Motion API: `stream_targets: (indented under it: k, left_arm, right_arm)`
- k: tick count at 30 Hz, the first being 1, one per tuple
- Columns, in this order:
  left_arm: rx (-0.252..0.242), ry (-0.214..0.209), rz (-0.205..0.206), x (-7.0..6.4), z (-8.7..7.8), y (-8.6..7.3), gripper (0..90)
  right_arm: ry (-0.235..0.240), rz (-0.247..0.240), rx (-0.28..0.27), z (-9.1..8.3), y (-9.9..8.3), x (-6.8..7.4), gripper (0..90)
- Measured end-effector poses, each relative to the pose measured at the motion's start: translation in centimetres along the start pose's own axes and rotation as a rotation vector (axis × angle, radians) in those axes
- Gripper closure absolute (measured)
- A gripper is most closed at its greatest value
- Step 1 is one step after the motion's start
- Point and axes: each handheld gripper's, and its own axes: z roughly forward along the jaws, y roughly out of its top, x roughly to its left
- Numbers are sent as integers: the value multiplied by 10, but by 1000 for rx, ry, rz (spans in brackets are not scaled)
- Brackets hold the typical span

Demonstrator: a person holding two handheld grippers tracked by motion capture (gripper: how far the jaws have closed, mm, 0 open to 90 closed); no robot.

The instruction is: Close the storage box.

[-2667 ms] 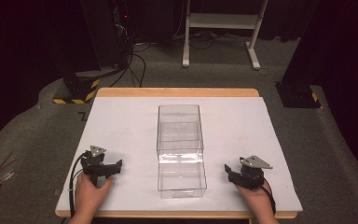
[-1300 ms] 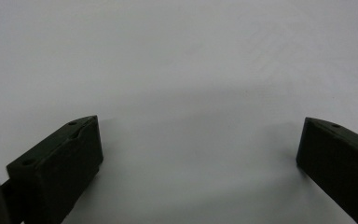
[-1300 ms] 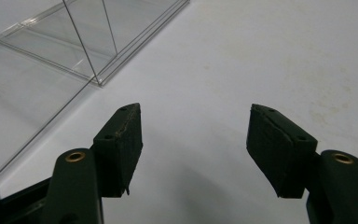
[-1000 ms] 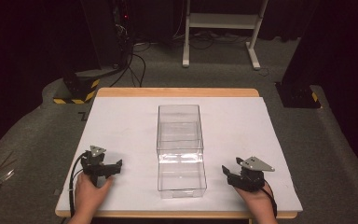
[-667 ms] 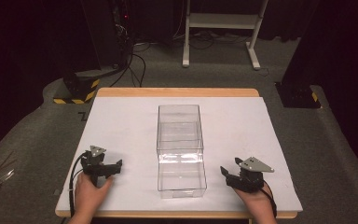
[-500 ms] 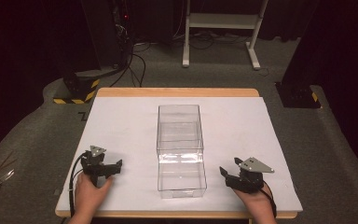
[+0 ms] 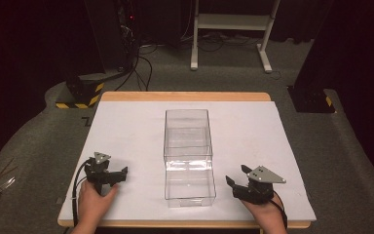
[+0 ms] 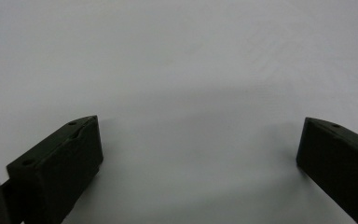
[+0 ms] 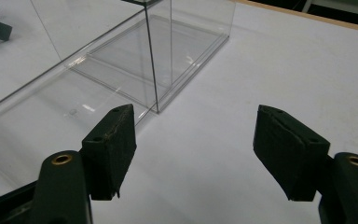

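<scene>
High view: right gripper (image 7: 234, 185), jaws apart, has edged toward the clear box (image 7: 187, 156); left gripper (image 7: 117, 174), also apart, stays put.

High view overlooks the white table (image 7: 126, 126); gripper views skim it closely.

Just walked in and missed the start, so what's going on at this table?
A person sits at a white-topped table with a two-jaw gripper in each hand. A clear plastic box stands in the middle, with nothing visible inside. The left gripper and right gripper rest on either side of it, both open and holding nothing. The right one points toward the box; nothing is being handled yet.
</scene>
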Motion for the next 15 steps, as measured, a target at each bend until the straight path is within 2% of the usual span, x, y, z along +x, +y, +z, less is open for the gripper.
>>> stream_targets:
  k: [15]
  left_arm:
    - [-2, 0, 0, 0, 0, 0, 6]
  right_arm:
    - [32, -18, -30, -8, 6, 14, 285]
